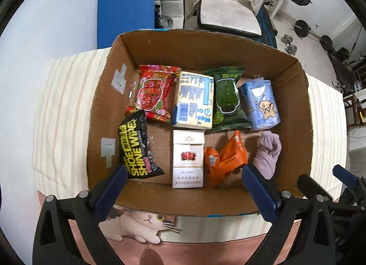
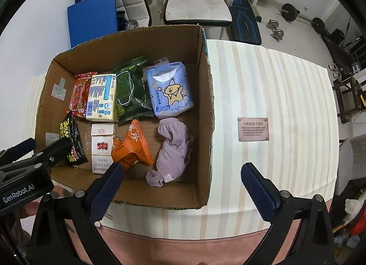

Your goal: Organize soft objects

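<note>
Two grippers' fingers (image 1: 116, 187) spread apart holding nothing, one cardboard box (image 1: 205, 50), eight soft items, one purple sock (image 2: 171, 150)

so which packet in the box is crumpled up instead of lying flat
The orange packet, front row between the white carton and the lilac sock. It is twisted and folded, while the other packets lie smooth.

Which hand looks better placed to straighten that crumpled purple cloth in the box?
Right, probably. The open right gripper hangs just beside the purple cloth, while the open left gripper sits over the white packet, farther left.
</note>
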A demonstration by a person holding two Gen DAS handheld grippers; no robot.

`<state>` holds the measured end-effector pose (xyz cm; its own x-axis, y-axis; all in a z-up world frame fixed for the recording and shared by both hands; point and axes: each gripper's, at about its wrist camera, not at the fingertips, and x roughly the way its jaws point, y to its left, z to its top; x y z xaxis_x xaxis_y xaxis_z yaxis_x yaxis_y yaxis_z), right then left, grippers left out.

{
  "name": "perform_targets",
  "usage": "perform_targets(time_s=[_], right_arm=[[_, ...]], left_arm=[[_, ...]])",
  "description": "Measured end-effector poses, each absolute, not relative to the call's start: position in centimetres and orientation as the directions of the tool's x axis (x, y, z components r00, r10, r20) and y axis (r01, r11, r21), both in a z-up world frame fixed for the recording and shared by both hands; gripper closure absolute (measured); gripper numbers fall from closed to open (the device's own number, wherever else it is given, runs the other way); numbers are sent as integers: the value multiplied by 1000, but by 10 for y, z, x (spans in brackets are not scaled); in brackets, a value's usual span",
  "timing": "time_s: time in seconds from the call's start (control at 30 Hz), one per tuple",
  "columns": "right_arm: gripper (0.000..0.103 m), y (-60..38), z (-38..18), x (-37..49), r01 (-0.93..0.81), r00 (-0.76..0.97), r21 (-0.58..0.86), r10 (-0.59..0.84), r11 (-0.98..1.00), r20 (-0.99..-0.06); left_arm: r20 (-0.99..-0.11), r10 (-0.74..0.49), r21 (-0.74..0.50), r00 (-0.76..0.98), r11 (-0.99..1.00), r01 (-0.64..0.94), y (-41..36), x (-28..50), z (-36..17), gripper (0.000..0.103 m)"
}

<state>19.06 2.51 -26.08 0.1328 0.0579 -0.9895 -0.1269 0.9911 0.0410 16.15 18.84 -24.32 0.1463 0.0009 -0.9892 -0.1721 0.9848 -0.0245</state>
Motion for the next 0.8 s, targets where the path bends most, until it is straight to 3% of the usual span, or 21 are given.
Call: perform_targets(time_s=[0.27,0.8], right_arm=[[0,11,-229,173,-119,195,67,89,991,-977],[0,-39,-72,47,-130,454,84,135,988,-881]], left_arm=[[-960,81,45,269,990,-135,174,132,-192,0],[-863,88,34,498,993,-116,135,14,-58,0]])
